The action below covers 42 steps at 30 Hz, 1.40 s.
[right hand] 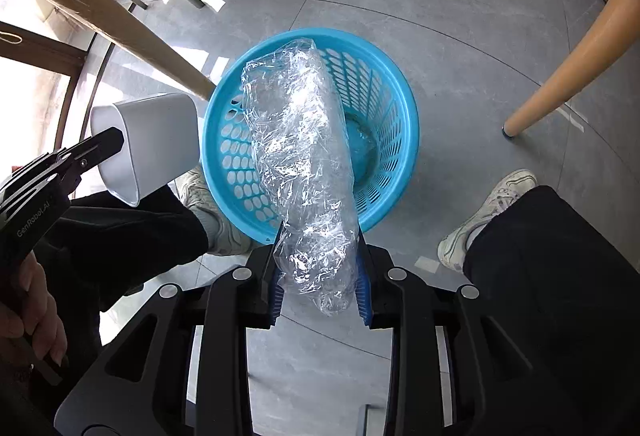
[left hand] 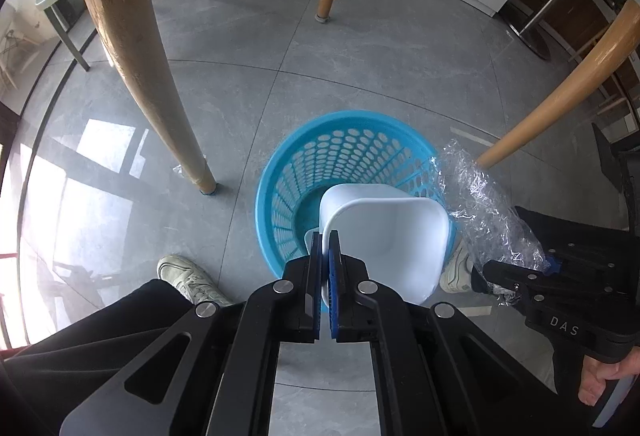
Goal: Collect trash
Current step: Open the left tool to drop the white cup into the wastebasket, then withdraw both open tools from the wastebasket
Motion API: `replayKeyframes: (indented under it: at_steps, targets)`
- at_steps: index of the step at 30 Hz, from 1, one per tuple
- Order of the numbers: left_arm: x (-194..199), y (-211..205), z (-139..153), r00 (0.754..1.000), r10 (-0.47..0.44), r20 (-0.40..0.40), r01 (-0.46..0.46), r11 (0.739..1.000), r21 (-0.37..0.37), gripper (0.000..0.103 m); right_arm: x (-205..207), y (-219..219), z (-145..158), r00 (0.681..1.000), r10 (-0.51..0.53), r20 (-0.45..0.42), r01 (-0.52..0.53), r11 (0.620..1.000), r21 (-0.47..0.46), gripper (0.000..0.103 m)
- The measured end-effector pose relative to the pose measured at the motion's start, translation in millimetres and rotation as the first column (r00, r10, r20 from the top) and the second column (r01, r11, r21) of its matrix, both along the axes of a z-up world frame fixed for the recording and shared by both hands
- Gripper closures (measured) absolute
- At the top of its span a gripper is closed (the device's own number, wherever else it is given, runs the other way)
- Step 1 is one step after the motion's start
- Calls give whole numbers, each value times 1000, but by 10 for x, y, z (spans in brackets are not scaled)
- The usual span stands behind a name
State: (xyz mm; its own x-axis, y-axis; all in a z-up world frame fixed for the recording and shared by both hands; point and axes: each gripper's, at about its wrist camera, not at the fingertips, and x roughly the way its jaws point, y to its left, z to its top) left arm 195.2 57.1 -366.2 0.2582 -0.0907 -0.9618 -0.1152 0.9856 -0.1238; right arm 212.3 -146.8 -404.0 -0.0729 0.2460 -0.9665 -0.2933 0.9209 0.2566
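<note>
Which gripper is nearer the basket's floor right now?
Hard to call. The left gripper, shut on the white cup, and the right gripper, gripping the plastic wrap, both hover above the blue basket.

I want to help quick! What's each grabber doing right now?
Left gripper: shut on the rim of the white cup.
Right gripper: shut on the crinkled clear plastic, above the blue basket.
</note>
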Motion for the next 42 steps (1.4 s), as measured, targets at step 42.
replayKeyframes:
  at_steps: [42]
  targets:
    - [-99, 22, 85, 999, 5, -42, -5, 1000, 4, 80, -35, -300, 126, 999, -29, 23, 30, 998, -56, 46]
